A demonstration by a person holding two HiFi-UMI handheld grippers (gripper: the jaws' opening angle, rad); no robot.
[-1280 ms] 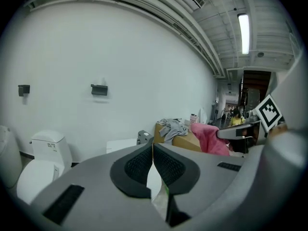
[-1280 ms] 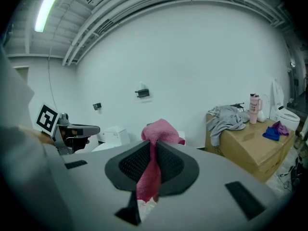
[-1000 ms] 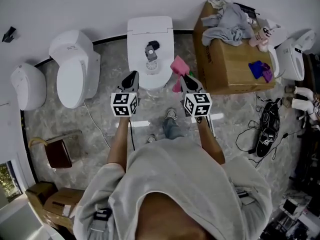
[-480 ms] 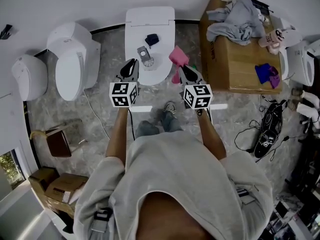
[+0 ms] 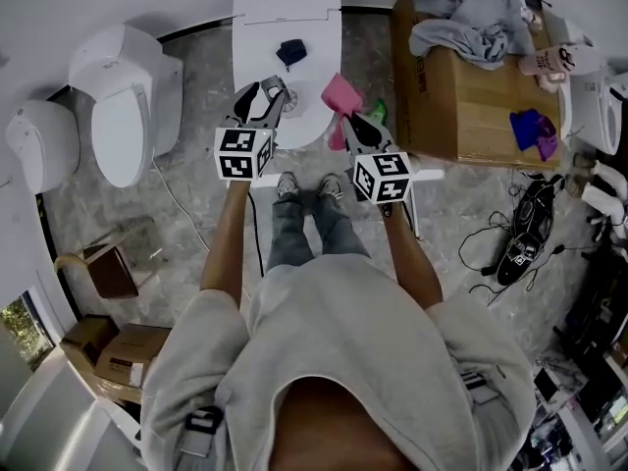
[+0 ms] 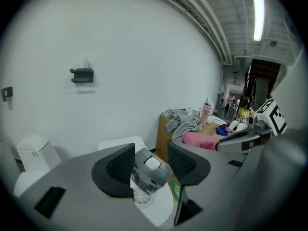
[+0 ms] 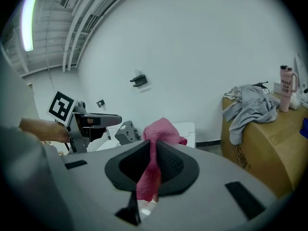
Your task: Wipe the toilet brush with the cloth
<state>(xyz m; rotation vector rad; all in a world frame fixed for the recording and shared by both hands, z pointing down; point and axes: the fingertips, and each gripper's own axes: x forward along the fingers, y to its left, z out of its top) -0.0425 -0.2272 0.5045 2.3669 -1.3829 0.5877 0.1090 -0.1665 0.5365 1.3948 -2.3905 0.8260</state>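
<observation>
- Jaws on the left gripper (image 6: 150,148) stand wide apart; they have just been opening. See the toilet brush (image 6: 150,171)? Its grey top sits right between them, but the pads are not pressing on it.
- Where does the brush stand?
- On the shut lid of the toilet (image 5: 294,8), toward the front. A small dark thing (image 5: 290,51) lies further back on the same lid.
- And the other one?
- That's the right gripper (image 7: 153,153). Its jaws are closed tight on the pink cloth (image 7: 162,129). Some cloth sticks up out of the jaws and a bit hangs down under them.
- Why hold things like that?
- I think one side is meant to grab the brush and hold it steady, while the other brings the cloth in to rub it. The cloth is pinched so that a soft lump is free for wiping.
- How are the arms?
- Both reach out in front of the person, side by side. Both grippers point forward and a bit down. The left one is over the lid, at the brush. The right one is just beside it, at the lid's right edge. The cloth is near the brush but not touching it.
</observation>
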